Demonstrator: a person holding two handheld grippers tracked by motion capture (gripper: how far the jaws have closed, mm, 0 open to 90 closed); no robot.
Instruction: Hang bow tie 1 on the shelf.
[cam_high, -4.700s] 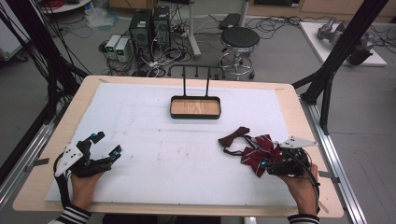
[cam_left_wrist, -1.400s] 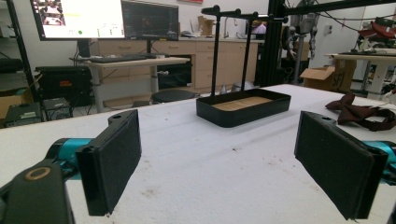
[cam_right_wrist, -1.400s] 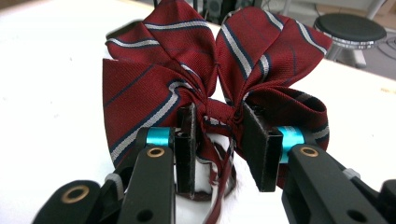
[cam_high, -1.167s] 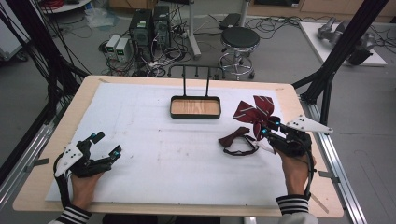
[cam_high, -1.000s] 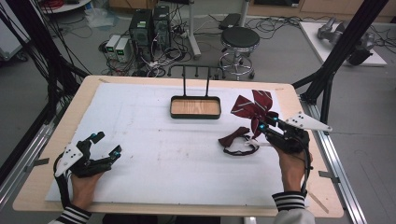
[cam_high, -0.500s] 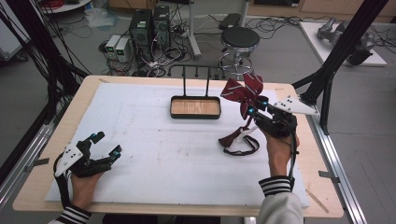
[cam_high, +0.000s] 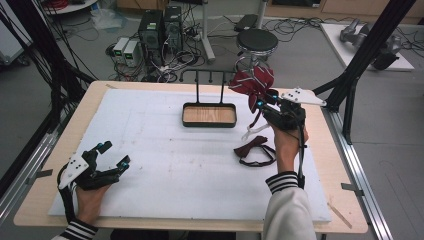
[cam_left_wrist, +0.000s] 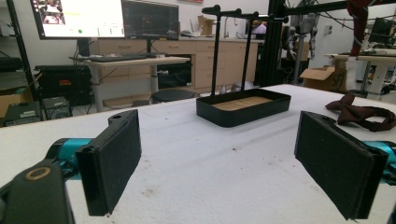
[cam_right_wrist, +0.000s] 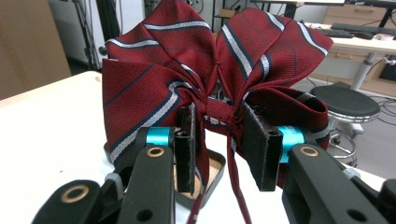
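A dark red bow tie with white and navy stripes hangs in the air, and my right gripper is shut on its knot. It is level with the right end of the black hanger bar, which rises from a black tray with a wooden floor. The tie's strap dangles below. A plain dark red bow tie lies on the mat under my right hand. My left gripper rests open at the front left with nothing between its pads.
A white mat covers the wooden table. Beyond the far edge stand a round stool and computer boxes on the floor. A black frame post slants at the table's right side.
My right gripper has lifted the striped bow tie off the front right of the mat and carried it up and away to the hanger bar's right end. The left gripper has stayed still.
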